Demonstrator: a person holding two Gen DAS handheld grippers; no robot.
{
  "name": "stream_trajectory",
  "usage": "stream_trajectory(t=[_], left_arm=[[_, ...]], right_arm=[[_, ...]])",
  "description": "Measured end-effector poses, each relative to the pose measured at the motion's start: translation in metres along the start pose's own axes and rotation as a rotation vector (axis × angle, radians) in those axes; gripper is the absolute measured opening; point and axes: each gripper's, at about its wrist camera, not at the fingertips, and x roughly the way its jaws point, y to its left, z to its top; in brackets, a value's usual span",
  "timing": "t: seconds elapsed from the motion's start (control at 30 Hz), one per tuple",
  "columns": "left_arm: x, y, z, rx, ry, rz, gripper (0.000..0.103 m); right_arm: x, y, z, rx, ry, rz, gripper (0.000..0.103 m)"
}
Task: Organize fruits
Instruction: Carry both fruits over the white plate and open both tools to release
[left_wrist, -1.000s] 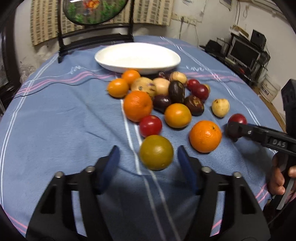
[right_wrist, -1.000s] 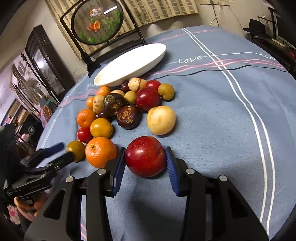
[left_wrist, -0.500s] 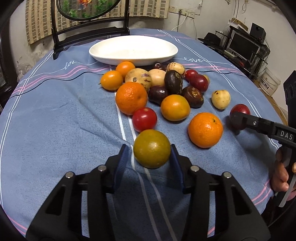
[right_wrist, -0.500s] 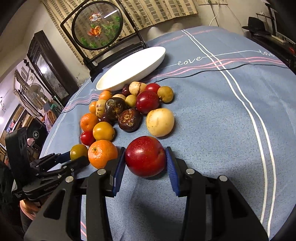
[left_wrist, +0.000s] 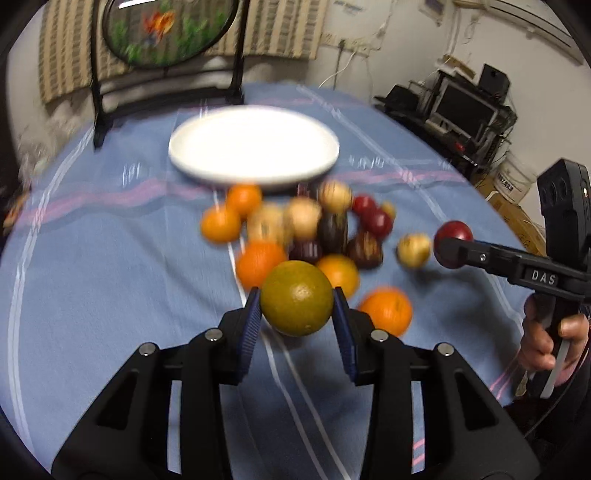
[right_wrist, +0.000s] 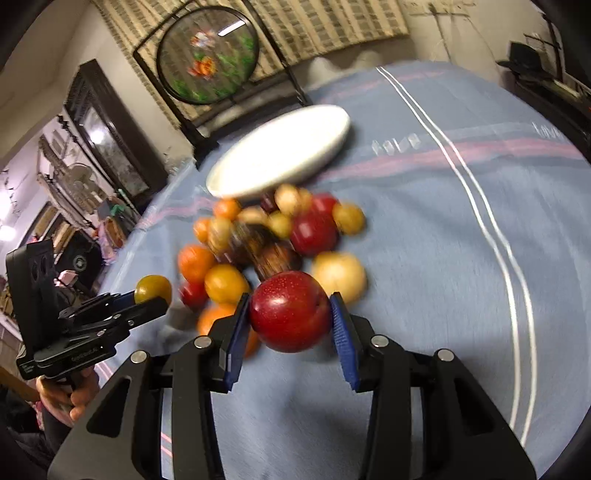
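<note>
Left gripper (left_wrist: 297, 319): jaws have just been closing, blue pads now clamped on a green orange (left_wrist: 296, 297), clear of the cloth. Right gripper (right_wrist: 290, 325): pads pinching a red plum (right_wrist: 290, 311), also raised. Loose fruit pile (left_wrist: 306, 232) lies beyond; white plate (left_wrist: 255, 146) at the far side, bare. Step in hand: carry. Next likely needs both fruits taken over the pile and lowered onto the plate before letting go.

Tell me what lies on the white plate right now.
Nothing shows on the white plate; its blurred surface looks bare in both views. The fruit pile sits on the cloth in front of it; its near rim hides a strip inside.
</note>
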Motion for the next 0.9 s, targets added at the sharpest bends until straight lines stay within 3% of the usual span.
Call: stream_trajectory(t=[0.2, 0.37, 0.57, 0.9], left_arm=[[0.019, 0.027, 0.08, -0.037, -0.085, 0.009, 0.039], [0.078, 0.059, 0.125, -0.091, -0.042, 0.051, 0.039], [0.126, 0.083, 0.134, -0.133, 0.029, 0.071, 0.039], [0.16, 0.088, 0.132, -0.108, 0.082, 0.107, 0.039]], right_arm=[[0.021, 0.033, 0.072, -0.148, -0.091, -0.032, 0.043], [0.08, 0.038, 0.119, -0.205, -0.067, -0.072, 0.043], [0.162, 0.022, 0.152, -0.197, 0.109, -0.134, 0.043], [0.194, 0.024, 0.151, -0.245, 0.191, -0.169, 0.043]])
